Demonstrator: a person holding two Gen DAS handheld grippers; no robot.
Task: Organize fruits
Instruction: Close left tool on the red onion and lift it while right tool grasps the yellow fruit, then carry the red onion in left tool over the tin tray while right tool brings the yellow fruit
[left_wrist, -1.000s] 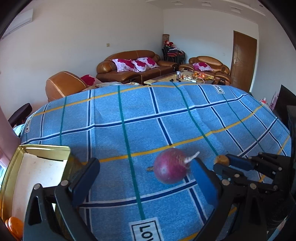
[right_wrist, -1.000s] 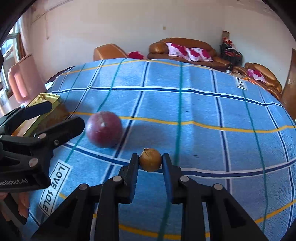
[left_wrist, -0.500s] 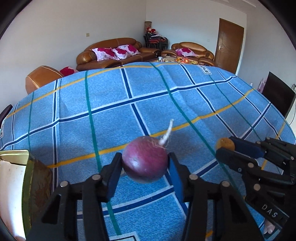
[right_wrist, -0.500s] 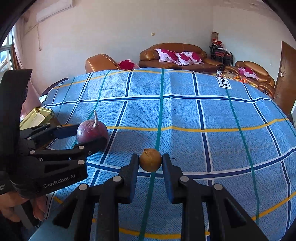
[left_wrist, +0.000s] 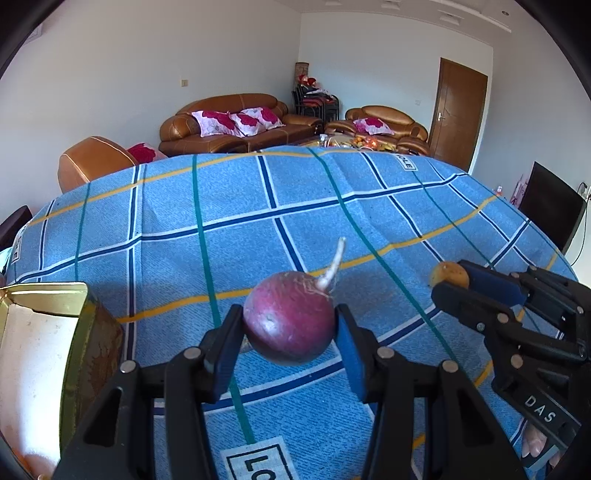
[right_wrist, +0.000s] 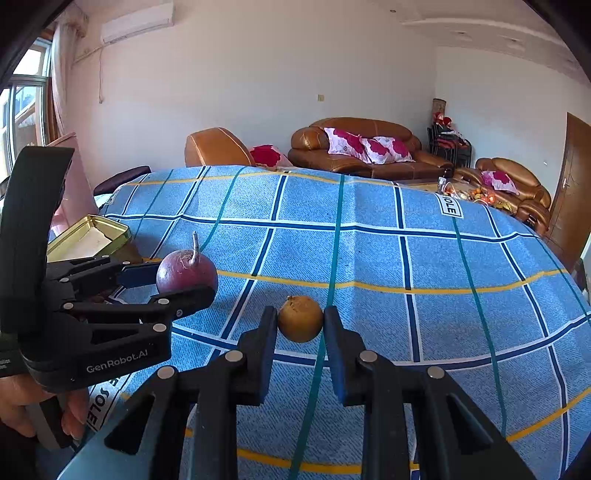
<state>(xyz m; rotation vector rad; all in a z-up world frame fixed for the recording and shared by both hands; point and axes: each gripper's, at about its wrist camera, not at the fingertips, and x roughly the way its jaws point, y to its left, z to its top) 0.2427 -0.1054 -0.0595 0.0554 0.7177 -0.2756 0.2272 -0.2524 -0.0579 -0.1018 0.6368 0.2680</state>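
My left gripper (left_wrist: 290, 326) is shut on a round purple fruit (left_wrist: 290, 317) with a pale stalk and holds it above the blue checked cloth (left_wrist: 258, 206). It also shows in the right wrist view (right_wrist: 186, 271), at the left. My right gripper (right_wrist: 300, 320) is shut on a small brown-yellow fruit (right_wrist: 300, 318), also held off the cloth. In the left wrist view that fruit (left_wrist: 448, 275) shows at the right between the right gripper's fingers (left_wrist: 480, 306).
A gold tin box (left_wrist: 48, 332) with a white lining stands at the left edge of the table; it also shows in the right wrist view (right_wrist: 90, 236). Brown sofas (left_wrist: 236, 122) and a door (left_wrist: 458, 110) lie beyond the table.
My left gripper has shut on the purple fruit and lifted it off the cloth. My right gripper still holds the small brown fruit and has risen a little.
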